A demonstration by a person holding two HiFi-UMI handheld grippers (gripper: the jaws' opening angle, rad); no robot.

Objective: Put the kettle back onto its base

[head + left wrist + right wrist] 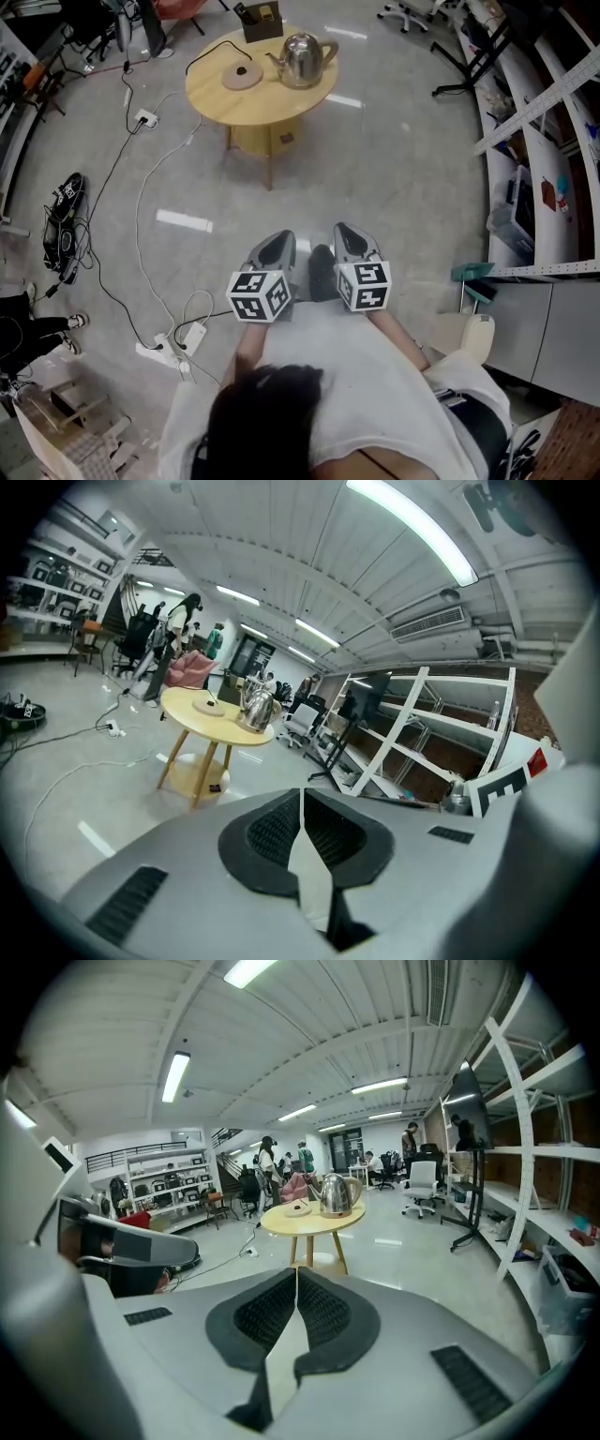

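Item: kettle (302, 58). Polished steel, lid on, upright on the right half of the round wooden table (217, 103), close to its far edge. Its spout points left, toward the base. Contents not visible.

Item: base (242, 77). A flat tan disc on the table's left half, just beside the kettle and not touching it, with nothing on it. A black cord (202, 54) leaves it and goes over the table's far-left edge.

Item: dark box (261, 22). An open-topped holder at the table's far edge, behind the kettle. Small objects stand in it, too small to identify.

Item: lower shelf (255, 141) of the table. It carries one small dark object, too small to identify.

Item: left gripper (280, 238). Held low in front of the person, well apart from the table and pointing toward it. Its jaws are pressed together with nothing between them.

Item: right gripper (345, 229). Held just beside the left one, also well apart from the table. Its jaws are closed on each other and hold nothing.

Item: floor fittings. A white power strip (143, 118) lies left of the table, and cables trail across the grey floor.
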